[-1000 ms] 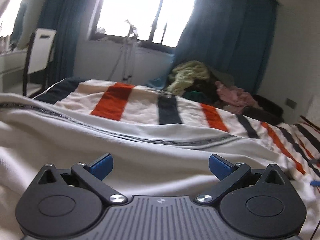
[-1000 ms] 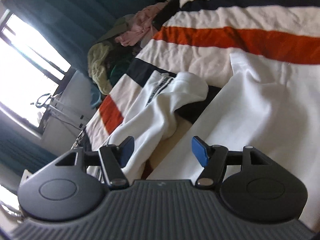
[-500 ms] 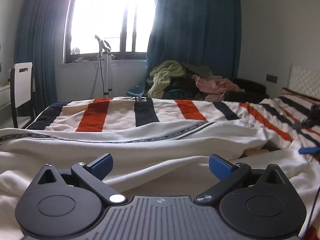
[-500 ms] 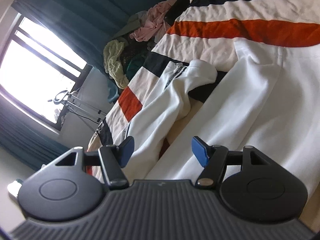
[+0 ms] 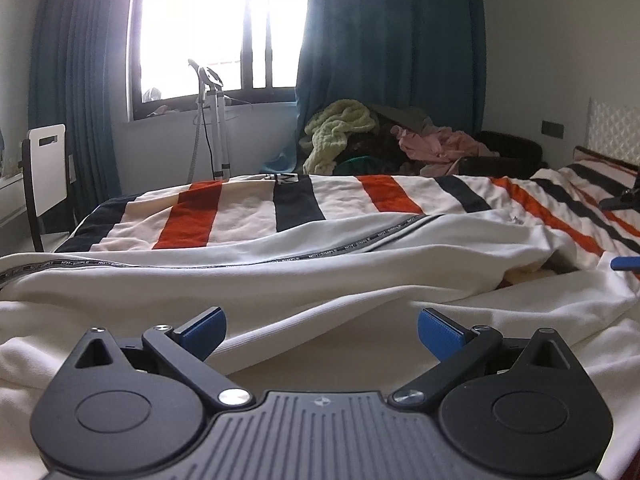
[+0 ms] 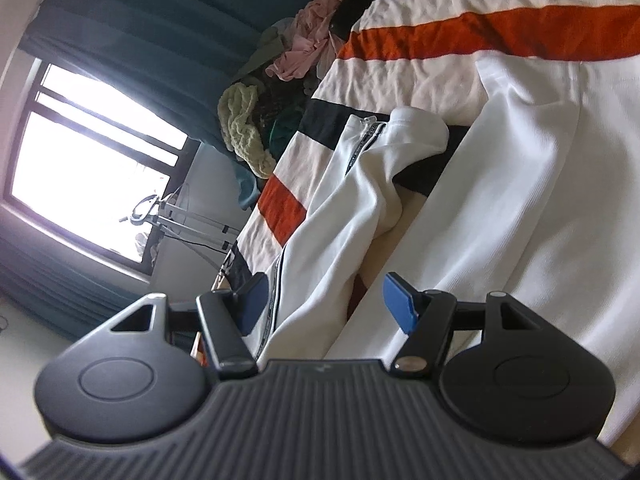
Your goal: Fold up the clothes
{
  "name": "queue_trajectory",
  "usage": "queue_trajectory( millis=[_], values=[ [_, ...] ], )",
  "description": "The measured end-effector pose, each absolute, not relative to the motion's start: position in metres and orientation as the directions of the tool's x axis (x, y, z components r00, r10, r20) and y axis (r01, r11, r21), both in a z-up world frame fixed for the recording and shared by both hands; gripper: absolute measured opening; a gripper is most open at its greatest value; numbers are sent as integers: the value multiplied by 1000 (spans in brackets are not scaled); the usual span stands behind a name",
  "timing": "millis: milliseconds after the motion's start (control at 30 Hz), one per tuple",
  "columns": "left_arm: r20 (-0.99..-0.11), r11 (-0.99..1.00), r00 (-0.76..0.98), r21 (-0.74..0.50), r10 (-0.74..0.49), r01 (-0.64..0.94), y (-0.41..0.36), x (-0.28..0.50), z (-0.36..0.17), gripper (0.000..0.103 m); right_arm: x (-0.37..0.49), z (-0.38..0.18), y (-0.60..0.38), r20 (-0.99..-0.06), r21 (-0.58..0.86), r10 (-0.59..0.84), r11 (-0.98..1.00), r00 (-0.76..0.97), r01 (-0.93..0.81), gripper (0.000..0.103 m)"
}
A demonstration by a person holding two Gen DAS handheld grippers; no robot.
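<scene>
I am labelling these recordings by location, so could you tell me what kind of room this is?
Most likely a bedroom in a home. A bed with a striped cover fills the view, blue curtains hang by the window, and a pile of clothes sits beyond the bed.

— Where have you set up?
— You're in a home bedroom: a bed under a cream, orange and black striped cover, dark blue curtains beside a bright window.
— Anything else?
— A heap of clothes past the bed's far edge, and a white chair by the wall.
</scene>
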State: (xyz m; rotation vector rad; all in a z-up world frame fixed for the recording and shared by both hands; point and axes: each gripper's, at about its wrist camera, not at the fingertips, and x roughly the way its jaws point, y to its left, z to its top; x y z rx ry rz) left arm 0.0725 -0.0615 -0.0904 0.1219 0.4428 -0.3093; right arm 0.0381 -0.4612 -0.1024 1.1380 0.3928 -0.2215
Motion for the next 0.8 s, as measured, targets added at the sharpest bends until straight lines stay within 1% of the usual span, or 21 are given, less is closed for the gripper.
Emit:
queue_trajectory(
  millis=[200, 300, 400, 433, 467, 533, 567, 600, 633, 700, 800],
  values=[
    [-451, 944, 856, 77, -252, 319, -65, 73, -96, 103, 49, -116, -478, -391, 881, 41, 304, 919, 362, 66],
    [-460, 947, 858, 101, -228, 306, -66, 75, -98, 103, 59, -131, -493, -374, 907, 59, 231, 925, 352, 66],
    [-466, 947, 860, 124, -208, 296, -69, 81, -100, 103, 64, -155, -514, -357, 927, 41, 143, 933, 348, 65],
    [-465, 946, 862, 135, -201, 293, -70, 83, -100, 103, 65, -163, -520, -348, 933, 33, 110, 937, 343, 64],
    [-466, 946, 863, 143, -194, 290, -71, 86, -102, 103, 67, -171, -526, -336, 939, 20, 83, 942, 333, 60],
    [-470, 946, 864, 155, -183, 285, -73, 92, -105, 103, 72, -185, -535, -318, 947, 0, 40, 948, 317, 59],
    [-471, 946, 864, 161, -178, 283, -74, 95, -106, 103, 75, -191, -539, -312, 950, -7, 25, 950, 312, 56],
    [-475, 945, 864, 170, -169, 279, -75, 98, -109, 103, 79, -196, -542, -307, 952, -13, 11, 952, 307, 51],
    [-479, 945, 863, 179, -159, 274, -77, 102, -112, 103, 85, -199, -546, -310, 950, -18, 15, 950, 311, 49],
    [-487, 942, 862, 203, -139, 267, -79, 108, -118, 103, 99, -203, -552, -327, 944, -23, 42, 945, 328, 48],
    [-488, 935, 866, 242, -113, 258, -82, 116, -126, 103, 118, -211, -562, -309, 950, -38, 37, 950, 311, 48]
  ],
)
